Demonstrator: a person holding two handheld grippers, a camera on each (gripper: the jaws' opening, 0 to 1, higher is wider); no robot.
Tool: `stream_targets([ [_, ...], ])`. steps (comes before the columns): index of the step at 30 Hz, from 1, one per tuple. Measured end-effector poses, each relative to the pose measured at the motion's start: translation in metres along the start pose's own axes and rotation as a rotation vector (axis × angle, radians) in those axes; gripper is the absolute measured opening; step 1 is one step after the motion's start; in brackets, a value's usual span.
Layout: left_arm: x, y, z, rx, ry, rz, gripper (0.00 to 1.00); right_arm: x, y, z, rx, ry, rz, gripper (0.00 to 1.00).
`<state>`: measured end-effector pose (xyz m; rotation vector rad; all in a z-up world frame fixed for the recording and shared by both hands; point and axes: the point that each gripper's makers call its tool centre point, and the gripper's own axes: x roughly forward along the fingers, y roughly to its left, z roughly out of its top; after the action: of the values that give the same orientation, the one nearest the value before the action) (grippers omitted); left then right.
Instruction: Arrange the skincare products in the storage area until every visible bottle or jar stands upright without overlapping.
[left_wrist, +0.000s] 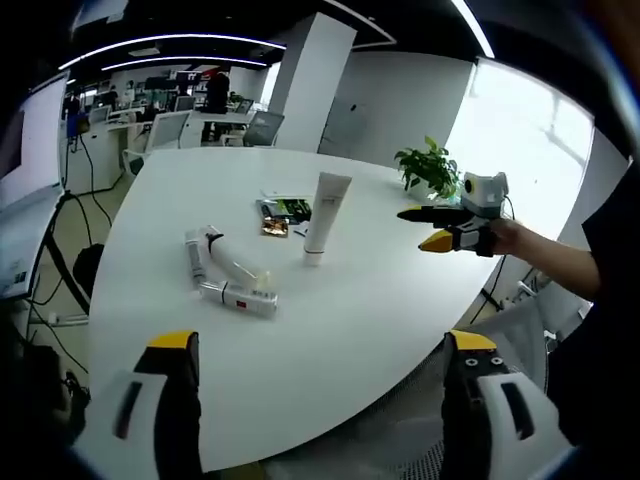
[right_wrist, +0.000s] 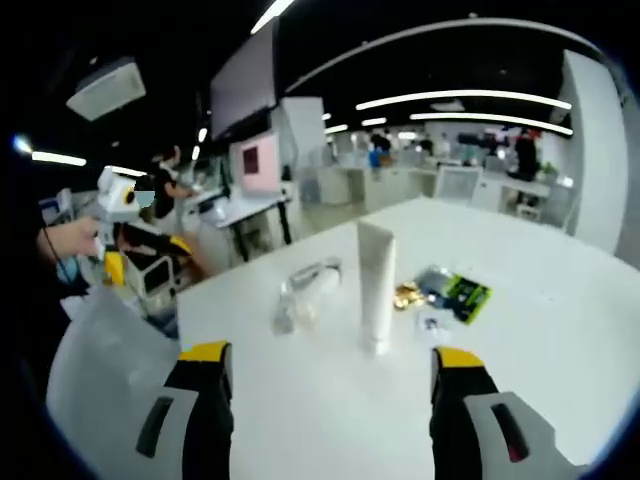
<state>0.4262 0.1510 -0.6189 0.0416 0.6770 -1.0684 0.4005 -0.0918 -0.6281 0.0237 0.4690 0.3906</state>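
My left claw (left_wrist: 318, 372) hangs over the near edge of the white table (left_wrist: 350, 320) with its jaws spread wide and nothing between them; my right claw (right_wrist: 332, 385) is spread the same way and just as empty, and in the left gripper view it shows at the right (left_wrist: 432, 228), held out over the table's far right side. 1 tall white tube (left_wrist: 325, 214) already stands on its cap near the middle, so I judge the job barely begun — the clear bottles (left_wrist: 228, 278) lie flat in a loose heap to its left, about 3 of them, touching or crossing one another. To do this well I would take the nearest one, the bottle with the red label (left_wrist: 240, 297), first: close across its body near the cap end, lift it clear of its neighbours before tilting it, and set it down on open table well apart from the tube so nothing gets knocked over. Beyond the tube lie a few flat sachets (right_wrist: 452, 295), green, gold and silver; what they are I cannot tell. The tabletop is smooth, glossy and rounded, so a bottle could roll. A small potted plant (left_wrist: 430, 168) stands at the far right edge, and behind is an open office with desks, monitors, strip lights and people far off.
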Motion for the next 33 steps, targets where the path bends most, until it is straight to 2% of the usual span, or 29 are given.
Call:
stream_targets([
  [3,-0.004,0.001,0.005,0.008,-0.023,0.009,0.96,-0.005,0.003,0.001,0.011,-0.009,-0.014,0.87],
  [6,-0.006,0.0,0.002,0.002,-0.004,0.001,0.97,-0.013,0.002,-0.001,0.007,-0.003,-0.049,0.94],
  [10,-0.011,-0.003,0.002,0.027,0.008,0.005,0.99,-0.023,0.006,0.0,0.042,-0.036,-0.064,0.97],
  [14,-0.012,-0.003,0.001,0.026,0.017,0.007,0.99,-0.033,0.012,-0.005,0.052,-0.033,-0.079,0.99],
  [21,-0.008,-0.007,0.004,0.044,0.023,-0.011,0.99,-0.051,0.02,-0.016,0.091,-0.041,-0.106,0.99],
  [27,0.007,-0.016,0.007,0.027,0.008,-0.068,0.99,-0.069,0.018,-0.025,0.097,0.002,-0.145,0.99],
  [30,0.013,-0.015,0.006,0.026,0.019,-0.077,0.99,-0.076,0.01,-0.02,0.082,-0.001,-0.168,0.99],
  [33,0.02,-0.014,0.008,0.039,0.037,-0.071,0.99,-0.081,0.004,-0.011,0.101,-0.042,-0.186,0.99],
])
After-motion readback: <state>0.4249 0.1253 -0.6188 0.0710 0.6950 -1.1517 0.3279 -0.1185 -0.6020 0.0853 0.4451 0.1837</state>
